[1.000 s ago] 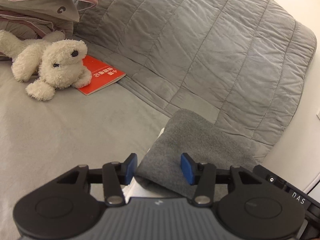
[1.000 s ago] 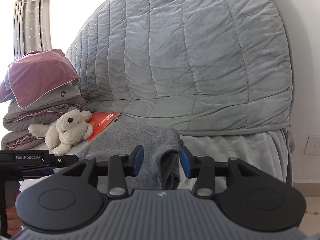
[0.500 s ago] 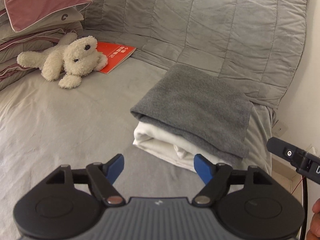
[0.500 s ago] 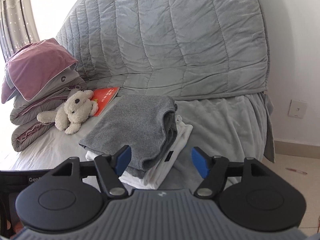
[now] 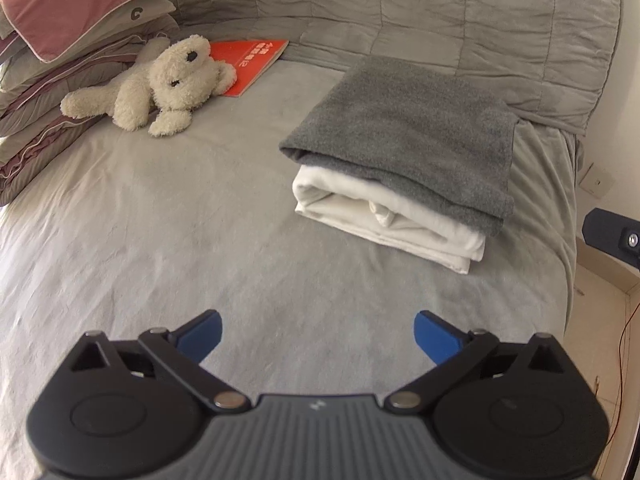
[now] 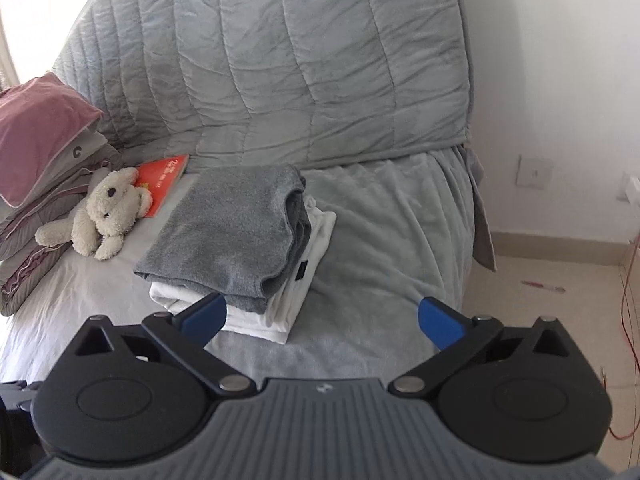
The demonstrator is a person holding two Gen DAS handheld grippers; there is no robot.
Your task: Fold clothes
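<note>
The grey folded garment lies on top of the white folded garment, and both rest as one small stack on the grey bed sheet, near the quilted blanket at the back. The left gripper has just been opening its jaws and they stand wide apart with nothing between them — only bare sheet shows there. The right gripper has also just been opening; its jaws are wide apart and empty, and the stack sits just beyond its left fingertip.

The step in hand seems to be the release and retreat after stacking. To do it well, I think both grippers should pull away straight and a little upward, so that no fingertip catches the loose grey edge — this soft cloth can unfold easily. The stuffed dog and the red booklet lie well apart from the stack.
</note>
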